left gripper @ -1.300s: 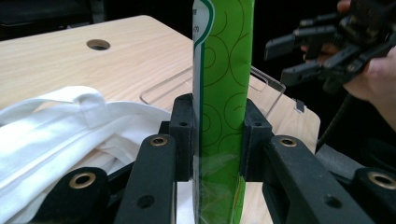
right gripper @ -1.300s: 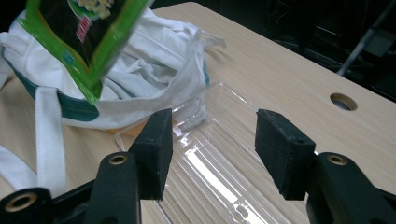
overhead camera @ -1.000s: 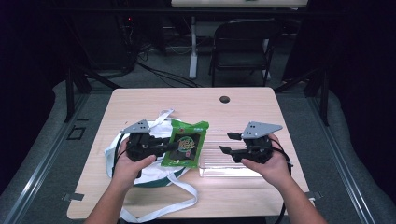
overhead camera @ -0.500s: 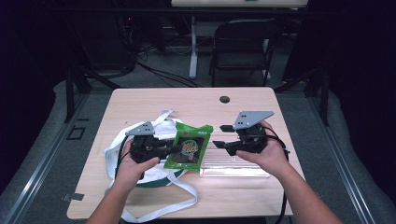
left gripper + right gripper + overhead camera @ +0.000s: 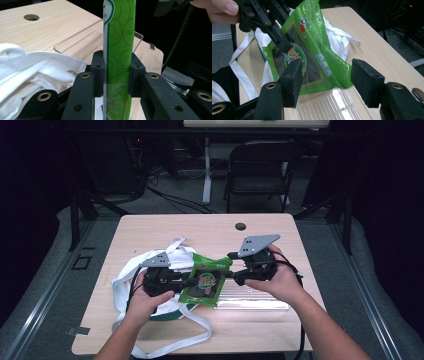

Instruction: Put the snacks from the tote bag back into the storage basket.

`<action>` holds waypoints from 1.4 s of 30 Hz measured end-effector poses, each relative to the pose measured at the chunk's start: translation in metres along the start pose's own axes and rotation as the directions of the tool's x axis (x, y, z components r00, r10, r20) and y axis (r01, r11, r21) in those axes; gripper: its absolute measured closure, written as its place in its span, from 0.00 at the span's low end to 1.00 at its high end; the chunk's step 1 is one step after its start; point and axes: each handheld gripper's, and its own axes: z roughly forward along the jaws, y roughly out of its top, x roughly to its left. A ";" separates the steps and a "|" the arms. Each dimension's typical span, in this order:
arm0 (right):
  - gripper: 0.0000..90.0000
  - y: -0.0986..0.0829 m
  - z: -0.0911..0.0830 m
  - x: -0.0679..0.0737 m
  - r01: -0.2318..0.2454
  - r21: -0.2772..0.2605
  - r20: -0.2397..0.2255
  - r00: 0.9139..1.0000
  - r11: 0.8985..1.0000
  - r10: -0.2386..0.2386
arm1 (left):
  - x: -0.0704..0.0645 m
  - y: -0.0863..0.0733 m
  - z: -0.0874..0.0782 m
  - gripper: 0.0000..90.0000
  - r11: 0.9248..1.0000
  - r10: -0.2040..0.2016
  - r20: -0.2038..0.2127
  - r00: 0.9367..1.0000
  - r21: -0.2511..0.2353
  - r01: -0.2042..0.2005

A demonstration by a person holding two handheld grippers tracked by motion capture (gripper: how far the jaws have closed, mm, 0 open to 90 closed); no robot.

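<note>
Snack packet (image 5: 206,281): one, glossy green with a dark panel and round logo, crimped edges, held above the clear tray (image 5: 260,299). I have my left gripper (image 5: 117,72) fingers clamped on its edge. My right gripper (image 5: 325,83) fingers stand wide apart beside it, gripping nothing. One white bag (image 5: 131,276) lies left of the tray on the surface (image 5: 210,227).

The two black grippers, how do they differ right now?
The left gripper is shut on the green snack packet, its pads pressing both faces; the right gripper is open, its jaws wide apart by the packet's far edge. The left gripper sits over the white cloth bag; the right gripper sits over the clear plastic tray. Both are black, hand-held, and carry a grey three-cornered plate.
</note>
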 end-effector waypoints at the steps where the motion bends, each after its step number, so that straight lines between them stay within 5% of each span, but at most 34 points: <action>1: 0.47 0.001 0.001 0.001 0.006 0.004 -0.004 1.000 1.000 -0.006 | -0.001 0.000 0.001 0.80 1.000 0.001 0.005 1.000 0.001 -0.001; 14: 0.47 0.011 0.021 0.000 0.061 0.092 -0.073 0.996 0.994 -0.054 | -0.003 -0.002 0.007 0.80 1.000 0.018 0.017 1.000 0.023 -0.018; 21: 0.52 0.012 0.033 -0.003 0.054 0.134 -0.159 0.987 0.990 -0.033 | -0.006 -0.002 0.010 0.80 0.999 0.040 0.030 0.999 0.031 -0.041; 42: 0.78 0.010 0.040 -0.011 0.016 0.202 -0.282 0.958 0.979 0.043 | -0.009 -0.001 0.011 0.80 0.997 0.072 0.047 0.996 0.024 -0.073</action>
